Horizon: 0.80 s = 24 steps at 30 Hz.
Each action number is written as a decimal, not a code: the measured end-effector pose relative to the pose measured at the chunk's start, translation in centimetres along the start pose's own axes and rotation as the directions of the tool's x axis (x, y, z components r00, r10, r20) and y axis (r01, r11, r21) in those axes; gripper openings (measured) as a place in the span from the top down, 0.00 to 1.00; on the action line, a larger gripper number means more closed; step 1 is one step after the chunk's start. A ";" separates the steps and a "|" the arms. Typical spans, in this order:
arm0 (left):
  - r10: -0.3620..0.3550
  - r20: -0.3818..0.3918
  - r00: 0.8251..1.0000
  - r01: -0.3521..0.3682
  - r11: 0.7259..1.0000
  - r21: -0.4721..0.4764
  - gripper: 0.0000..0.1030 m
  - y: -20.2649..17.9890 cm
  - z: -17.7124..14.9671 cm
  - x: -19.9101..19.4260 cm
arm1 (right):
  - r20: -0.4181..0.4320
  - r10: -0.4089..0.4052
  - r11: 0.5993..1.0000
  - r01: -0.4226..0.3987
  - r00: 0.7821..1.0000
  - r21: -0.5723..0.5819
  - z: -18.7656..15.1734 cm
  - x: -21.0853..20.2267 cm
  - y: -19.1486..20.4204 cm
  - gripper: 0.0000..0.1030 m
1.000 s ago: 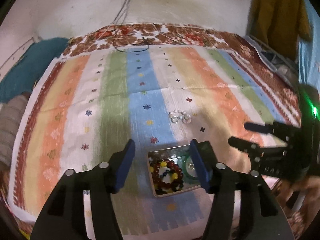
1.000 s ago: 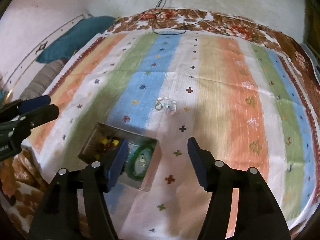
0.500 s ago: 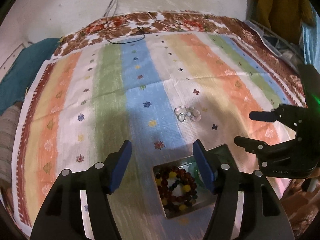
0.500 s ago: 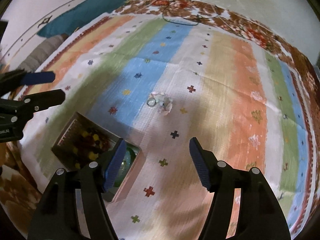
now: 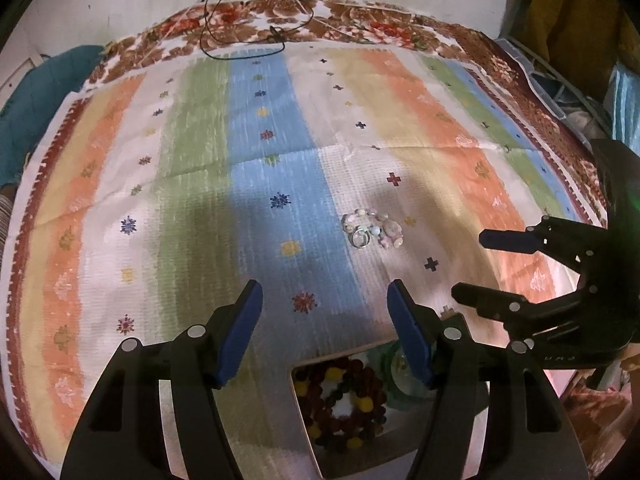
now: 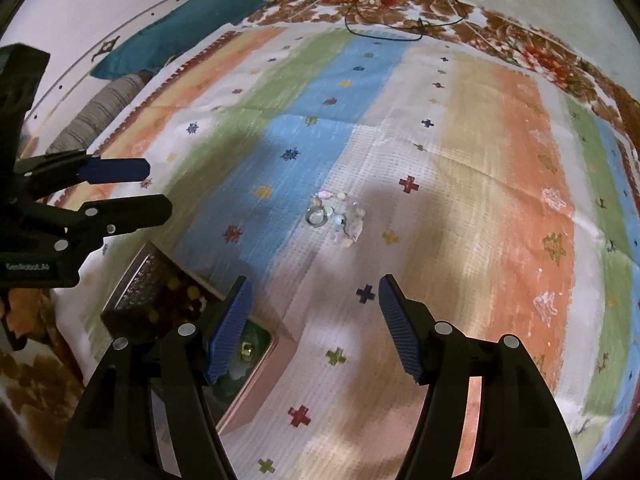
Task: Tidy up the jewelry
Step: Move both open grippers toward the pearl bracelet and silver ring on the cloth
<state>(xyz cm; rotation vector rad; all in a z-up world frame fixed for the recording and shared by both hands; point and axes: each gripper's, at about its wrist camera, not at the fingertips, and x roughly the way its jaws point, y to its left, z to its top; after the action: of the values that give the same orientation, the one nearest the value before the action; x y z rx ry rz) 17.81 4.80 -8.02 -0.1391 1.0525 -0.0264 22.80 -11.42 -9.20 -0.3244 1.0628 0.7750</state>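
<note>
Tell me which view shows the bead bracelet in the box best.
The left wrist view: the bead bracelet lies face-on in the box, red and yellow beads clear. The right wrist view shows only dim yellow dots behind the box wall.

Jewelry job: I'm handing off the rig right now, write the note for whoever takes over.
Left gripper: open, empty, above the near edge of the striped cloth.
Right gripper: open, empty, facing the loose pieces.
Box: near edge of the cloth. One compartment holds a red-and-yellow bead bracelet, the other a green bangle.
Loose pile: a pale bead bracelet and a silver ring lie together on the cloth beyond the box.
Done: two pieces boxed.
Left: pick up the ring and pale beads and box them.
</note>
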 end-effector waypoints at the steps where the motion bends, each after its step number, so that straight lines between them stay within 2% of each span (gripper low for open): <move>1: -0.003 -0.011 1.000 0.003 1.000 -0.001 0.36 0.1 0.2 0.3 | -0.006 0.004 1.000 -0.004 1.000 -0.009 0.1 0.3 -0.1 0.36; 6: -0.008 -0.060 0.998 0.006 0.999 -0.032 0.35 0.7 0.8 1.7 | -0.022 0.047 0.999 -0.047 0.999 -0.013 0.5 1.6 -1.0 0.36; 14: -0.038 -0.063 0.997 0.035 0.998 -0.055 0.35 0.8 1.2 1.9 | -0.033 0.058 0.998 -0.057 0.998 0.035 1.6 3.5 -2.9 0.36; 24: -0.026 -0.065 0.998 0.026 1.000 -0.002 0.34 -0.2 2.1 3.1 | -0.056 0.042 0.999 -0.040 0.998 0.027 2.4 6.1 -3.6 0.37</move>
<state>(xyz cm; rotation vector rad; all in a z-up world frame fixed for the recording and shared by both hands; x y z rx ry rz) 21.17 4.53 -9.64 -0.1541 1.1160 -0.0542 28.51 -9.96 -13.84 -0.3045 1.1348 0.7921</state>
